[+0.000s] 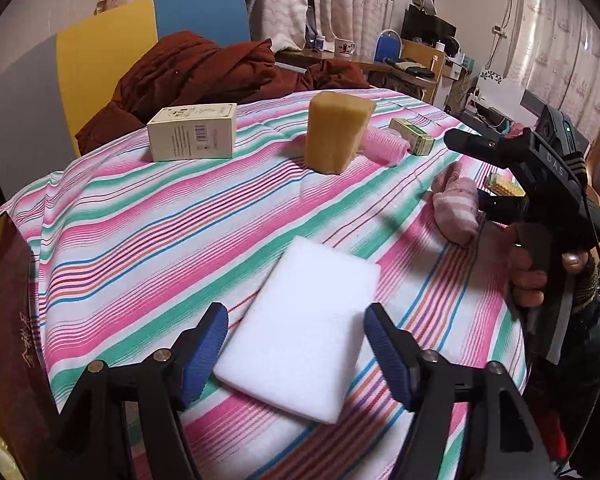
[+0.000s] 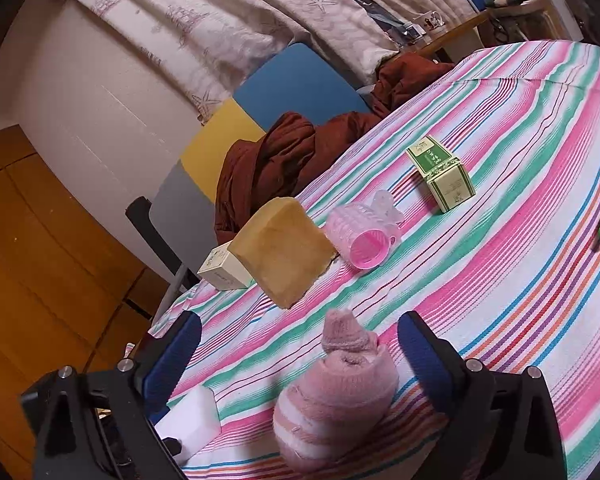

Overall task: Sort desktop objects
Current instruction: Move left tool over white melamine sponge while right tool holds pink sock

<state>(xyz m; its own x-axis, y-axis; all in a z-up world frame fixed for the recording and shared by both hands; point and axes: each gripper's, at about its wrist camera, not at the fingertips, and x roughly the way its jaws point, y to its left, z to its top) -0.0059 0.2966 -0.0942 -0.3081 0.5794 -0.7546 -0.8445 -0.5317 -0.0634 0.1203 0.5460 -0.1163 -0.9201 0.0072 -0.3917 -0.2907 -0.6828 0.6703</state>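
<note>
Striped cloth (image 1: 140, 216) in pink, green and white covers a round table, with a brown blanket (image 1: 204, 68) heaped on the chair behind it. Spread over the cloth lie the things to be sorted, none touching a gripper. The left gripper (image 1: 296, 344) hangs with its jaws spread wide to either side of a white foam block (image 1: 304, 332), which lies flat between the blue pads; that stance suits closing on the block's two long edges. The right gripper (image 2: 300, 364) is likewise released, its pads straddling a rolled pink sock (image 2: 336, 396), lined up as if to pinch the roll across its width. Neither tool grips anything.

Counted: one white foam block, one rolled pink sock, one tan sponge (image 1: 336, 132) standing upright near the middle, one pink hair roller (image 2: 360, 236) lying on its side just beside the sponge, one white box (image 1: 192, 132) at the far left edge, and one green box (image 2: 440, 174) farther back. A yellow-green item at the right edge is too cut off to name.

Whether any of these already sit in their sorted places, I cannot tell; no bin or grouping shows.
</note>
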